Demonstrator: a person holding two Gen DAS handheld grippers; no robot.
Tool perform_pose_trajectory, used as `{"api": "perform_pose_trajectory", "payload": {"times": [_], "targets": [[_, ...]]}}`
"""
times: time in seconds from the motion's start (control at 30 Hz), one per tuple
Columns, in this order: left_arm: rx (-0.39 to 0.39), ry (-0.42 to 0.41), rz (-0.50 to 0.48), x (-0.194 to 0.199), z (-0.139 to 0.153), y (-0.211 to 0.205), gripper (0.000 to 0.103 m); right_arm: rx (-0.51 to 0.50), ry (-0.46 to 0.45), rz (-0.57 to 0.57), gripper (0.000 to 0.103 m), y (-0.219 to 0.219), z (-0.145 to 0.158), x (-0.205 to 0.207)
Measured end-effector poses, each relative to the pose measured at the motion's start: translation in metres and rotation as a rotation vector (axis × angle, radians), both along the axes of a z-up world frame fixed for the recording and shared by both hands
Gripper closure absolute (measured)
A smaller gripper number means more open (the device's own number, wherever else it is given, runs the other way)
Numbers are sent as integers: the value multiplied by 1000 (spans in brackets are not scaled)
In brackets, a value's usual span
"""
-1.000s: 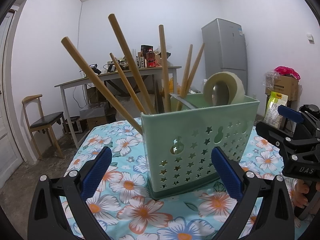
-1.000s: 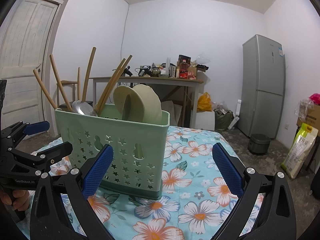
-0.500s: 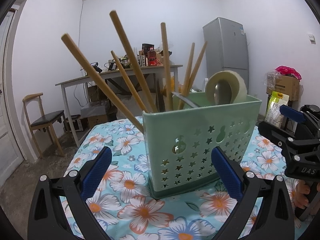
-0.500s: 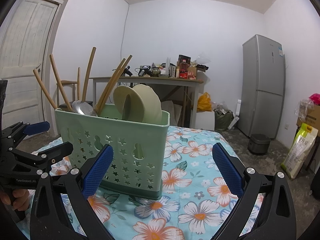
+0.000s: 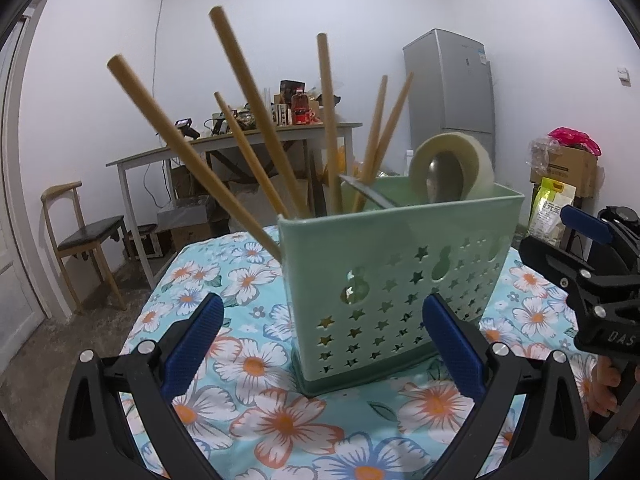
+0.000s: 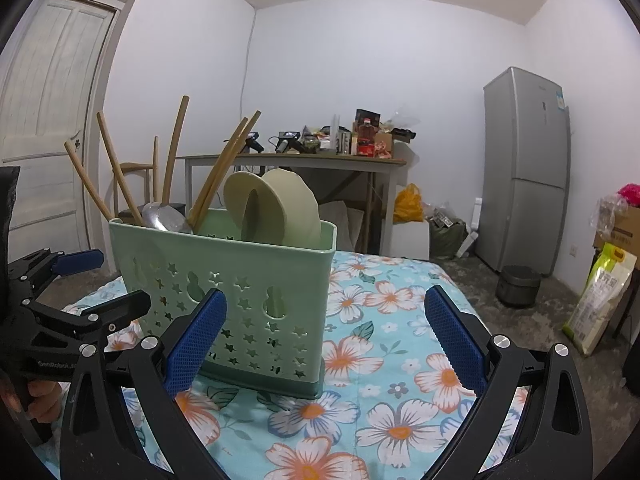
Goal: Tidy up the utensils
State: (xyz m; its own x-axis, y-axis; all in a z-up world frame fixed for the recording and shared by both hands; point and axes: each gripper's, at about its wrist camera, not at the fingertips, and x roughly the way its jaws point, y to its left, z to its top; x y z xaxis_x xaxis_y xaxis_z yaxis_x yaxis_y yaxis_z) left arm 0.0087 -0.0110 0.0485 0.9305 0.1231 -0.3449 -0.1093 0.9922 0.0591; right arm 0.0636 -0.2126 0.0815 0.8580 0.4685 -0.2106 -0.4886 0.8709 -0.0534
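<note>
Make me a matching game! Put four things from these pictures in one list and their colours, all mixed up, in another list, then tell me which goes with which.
Things:
1. plastic utensil basket with star holes
2. tall fridge
3. long wooden chopsticks
4. pads on the right gripper

Colours:
A. blue
B. tan
C. mint green
D. silver grey

Pairs: 1-C, 2-D, 3-B, 4-A

basket (image 5: pixel 400 264) matt plastic | chopsticks (image 5: pixel 256 120) wood | tablecloth (image 6: pixel 380 360) floral cloth

Both grippers are showing black frames, silver screws and blue ribbed pads (image 5: pixel 192 344); white lettering sitting at three o'clock.
</note>
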Motion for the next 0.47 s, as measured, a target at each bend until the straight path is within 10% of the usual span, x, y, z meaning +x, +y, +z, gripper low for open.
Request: {"api": "perform_pose_trajectory", "payload": {"times": [0.47], "targets": [[-9,14,6,4,-1,1,5,1,12,0,8,-3,0,4]]}}
